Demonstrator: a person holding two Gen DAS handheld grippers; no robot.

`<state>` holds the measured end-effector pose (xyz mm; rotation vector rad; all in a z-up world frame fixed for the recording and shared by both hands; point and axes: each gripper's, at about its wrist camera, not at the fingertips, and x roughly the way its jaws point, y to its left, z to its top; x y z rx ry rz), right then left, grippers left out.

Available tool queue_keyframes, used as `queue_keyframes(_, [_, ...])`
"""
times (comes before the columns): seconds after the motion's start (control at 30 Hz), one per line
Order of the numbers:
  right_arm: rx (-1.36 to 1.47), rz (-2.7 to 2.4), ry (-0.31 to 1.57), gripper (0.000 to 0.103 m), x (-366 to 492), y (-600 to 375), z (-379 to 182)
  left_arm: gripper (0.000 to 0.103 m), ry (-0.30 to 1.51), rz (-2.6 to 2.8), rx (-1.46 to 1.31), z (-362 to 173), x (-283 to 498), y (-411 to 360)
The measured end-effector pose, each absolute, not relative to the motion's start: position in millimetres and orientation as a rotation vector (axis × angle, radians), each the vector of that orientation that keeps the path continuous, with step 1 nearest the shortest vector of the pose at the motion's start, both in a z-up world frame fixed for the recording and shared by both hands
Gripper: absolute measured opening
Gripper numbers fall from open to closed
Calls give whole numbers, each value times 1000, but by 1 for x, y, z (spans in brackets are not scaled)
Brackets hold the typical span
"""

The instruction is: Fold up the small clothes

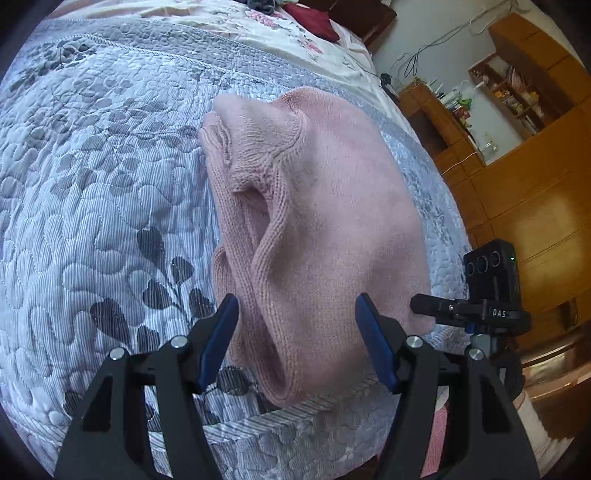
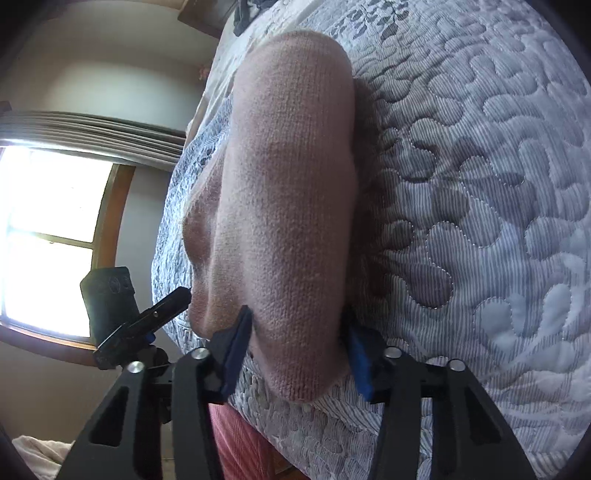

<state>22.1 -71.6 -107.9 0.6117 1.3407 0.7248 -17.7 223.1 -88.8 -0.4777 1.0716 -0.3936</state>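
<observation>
A folded pink knit garment (image 1: 325, 206) lies on the grey quilted bedspread (image 1: 92, 184) in the frame's centre, its near edge between the parted blue pads of the left claw (image 1: 297, 325), while the right claw (image 2: 295, 343) likewise straddles it, spread wide.

In the right wrist view, the right-hand finger (image 2: 356, 354) of the right gripper (image 2: 299, 343) is partly covered by the near end of the pink knit garment (image 2: 288, 206), so contact cannot be judged. The window (image 2: 48, 229) on the left is blown out, and nothing beyond it can be made out. In the left wrist view, the dark red cloth (image 1: 314, 18) at the far edge is cropped. Items on the wooden shelves (image 1: 517, 92) at far right are too small to be identified.
</observation>
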Motion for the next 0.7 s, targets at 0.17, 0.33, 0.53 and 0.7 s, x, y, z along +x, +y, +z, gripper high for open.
queue_keyframes(0.17, [560, 713, 1317, 28, 13, -85, -102, 63, 1134, -331, -431, -109, -18, 229])
queue_keyframes(0.33, [541, 667, 1346, 28, 6, -93, -121, 65, 1149, -329, -511, -132, -19, 242])
queue_keyframes(0.53, [539, 642, 1339, 38, 2, -94, -117, 65, 1148, -313, -506, -129, -23, 245])
queue_keyframes(0.7, [468, 574, 1304, 73, -11, -102, -94, 65, 1142, -272, -466, -108, -39, 242])
